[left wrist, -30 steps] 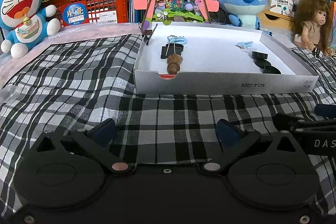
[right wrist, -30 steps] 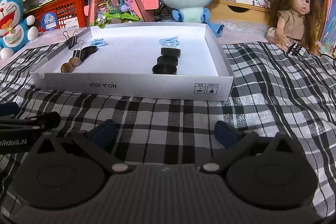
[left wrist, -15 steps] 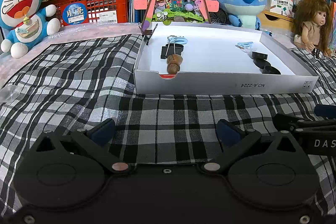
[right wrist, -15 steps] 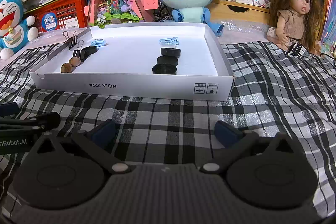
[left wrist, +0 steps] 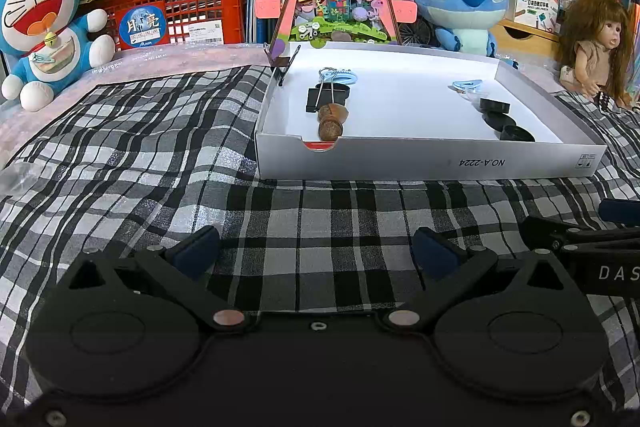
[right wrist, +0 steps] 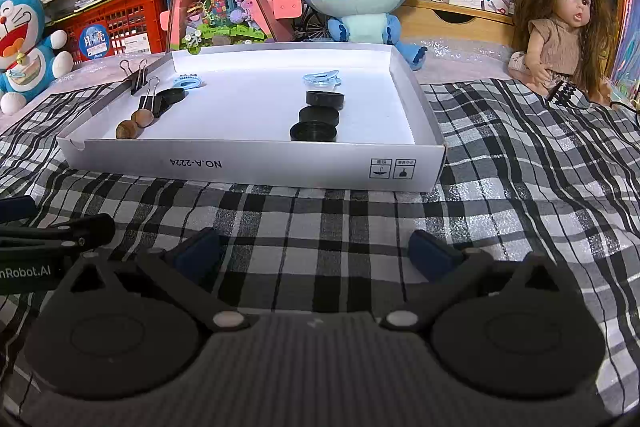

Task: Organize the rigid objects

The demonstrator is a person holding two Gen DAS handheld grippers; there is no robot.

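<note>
Left jaws: the left gripper (left wrist: 316, 253) stands spread wide with nothing between its blue pads, low over the black-and-white checked cloth (left wrist: 160, 167), in front of the shallow white cardboard box (left wrist: 420, 163).
Right jaws: the right gripper (right wrist: 314, 253) is likewise spread and empty, before the box's near wall, on its right half.
Near-right of box floor: three round black plastic caps (right wrist: 318, 115) lie in a row running from the near wall toward the far one, close together; whether they touch cannot be told.
Far side of that row: a pale blue plastic clip (right wrist: 322, 79) lies just beyond the last cap.
Left side of box: two brown wooden balls (right wrist: 136, 123), a black binder clip with wire handles (right wrist: 154, 103), another black cap (right wrist: 172, 94) and a second pale blue clip (right wrist: 188, 81); one more black binder clip (right wrist: 134, 77) sits clamped on the left wall.
Handling: all look light and stiff. The caps likely want a pinch across the rim; the smooth balls may roll or slip from the pads, so across the widest part; binder clips best taken by the black body, since the wire handles swing.
Change: none visible against the earlier frames; both grippers and every item keep their places.
</note>
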